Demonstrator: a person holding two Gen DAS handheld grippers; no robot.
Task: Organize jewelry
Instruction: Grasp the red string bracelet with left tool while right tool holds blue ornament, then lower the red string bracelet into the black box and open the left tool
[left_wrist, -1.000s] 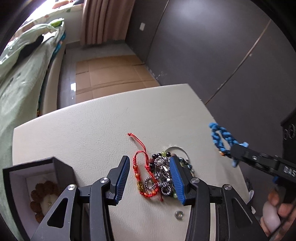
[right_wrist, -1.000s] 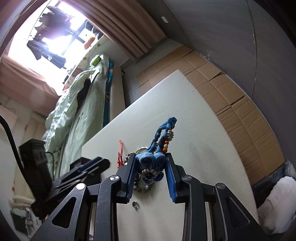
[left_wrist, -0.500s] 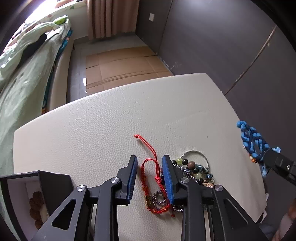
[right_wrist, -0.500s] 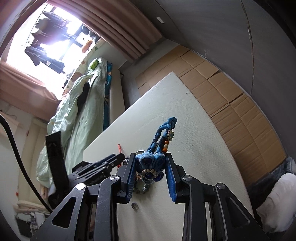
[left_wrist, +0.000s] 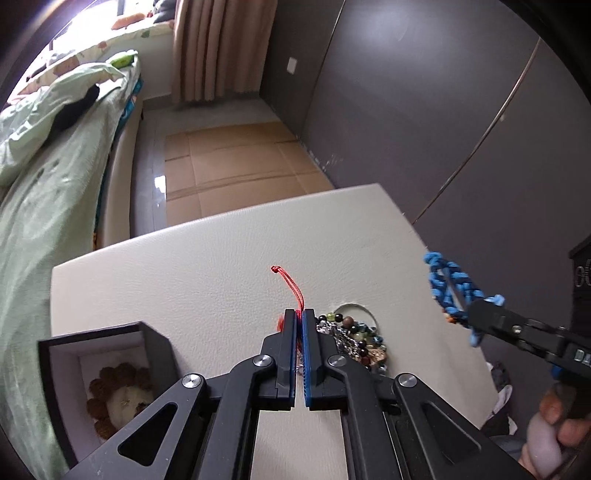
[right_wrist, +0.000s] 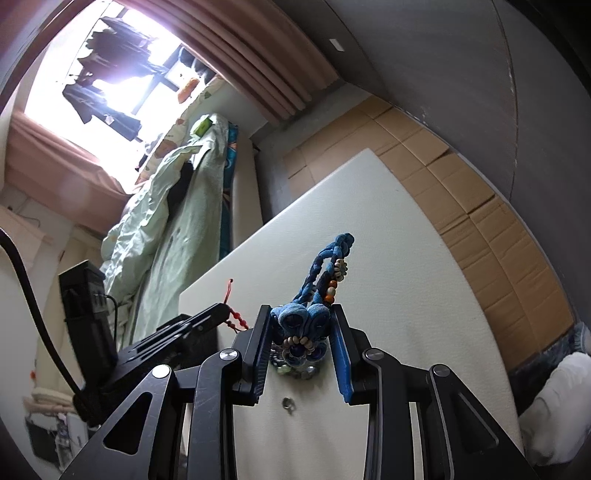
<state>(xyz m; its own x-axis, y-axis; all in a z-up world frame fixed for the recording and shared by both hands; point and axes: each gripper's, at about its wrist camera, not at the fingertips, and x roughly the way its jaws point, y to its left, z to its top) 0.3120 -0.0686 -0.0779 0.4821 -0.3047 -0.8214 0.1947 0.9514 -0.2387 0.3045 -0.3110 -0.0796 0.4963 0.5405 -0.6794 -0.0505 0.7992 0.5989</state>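
My left gripper (left_wrist: 299, 314) is shut on a red cord bracelet (left_wrist: 291, 286), whose knotted tail sticks up past the fingertips; its red beads (right_wrist: 236, 319) hang below the left gripper (right_wrist: 221, 310) in the right wrist view. A pile of beaded and metal jewelry (left_wrist: 351, 339) lies on the white table (left_wrist: 184, 277) just right of it. My right gripper (right_wrist: 301, 314) is shut on a blue braided bracelet (right_wrist: 325, 269) held above the table, also seen at the right as the blue bracelet (left_wrist: 448, 286).
An open black box (left_wrist: 107, 373) holding a brown bead bracelet stands at the table's near left. A small metal ring (right_wrist: 287, 403) lies on the table. A bed with green covers (left_wrist: 44, 166) lies to the left, and a dark wall (left_wrist: 424, 110) beyond.
The left gripper closed from wide open onto the red cord bracelet and lifted it off the pile. The right gripper kept still with the blue bracelet.
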